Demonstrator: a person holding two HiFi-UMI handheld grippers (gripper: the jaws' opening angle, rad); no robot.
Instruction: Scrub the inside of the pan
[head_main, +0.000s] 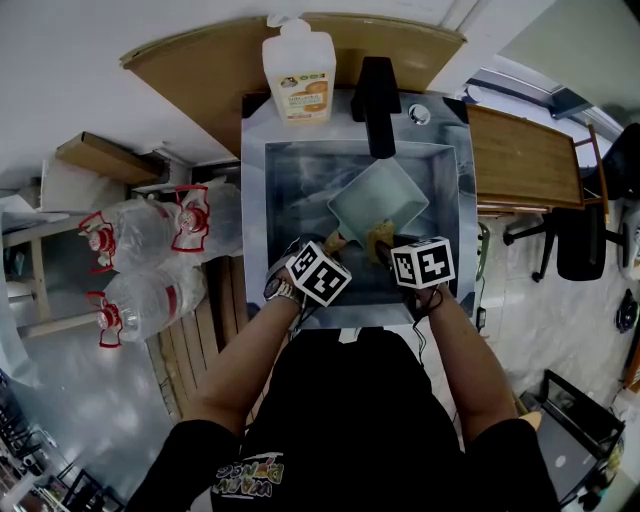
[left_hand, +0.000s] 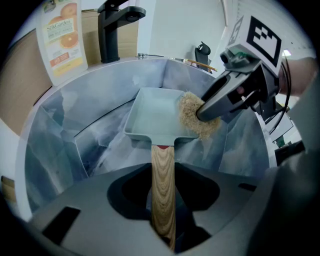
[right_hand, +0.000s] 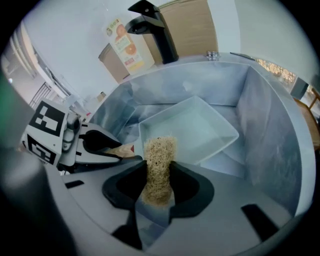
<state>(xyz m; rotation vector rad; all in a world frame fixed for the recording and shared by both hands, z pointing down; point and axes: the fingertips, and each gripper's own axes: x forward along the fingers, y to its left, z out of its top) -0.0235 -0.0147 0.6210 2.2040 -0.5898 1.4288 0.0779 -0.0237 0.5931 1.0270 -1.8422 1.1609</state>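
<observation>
A square pale-green pan (head_main: 383, 199) (left_hand: 155, 117) (right_hand: 192, 127) lies tilted in the steel sink (head_main: 278, 200). Its wooden handle (left_hand: 163, 185) runs back between the jaws of my left gripper (left_hand: 164, 220) (head_main: 318, 272), which is shut on it. My right gripper (right_hand: 157, 187) (head_main: 420, 262) is shut on a tan fibrous scrub pad (right_hand: 159, 167) (left_hand: 196, 116). The pad rests on the pan's near right corner, by the rim. In the head view the pad (head_main: 379, 238) shows as a yellowish patch at the pan's near edge, between the two marker cubes.
A black tap (head_main: 377, 100) stands at the sink's back, with a bottle of orange dish soap (head_main: 298, 68) to its left. A wooden board (head_main: 522, 155) lies to the right of the sink. Large water bottles (head_main: 150, 230) stand on the floor at the left.
</observation>
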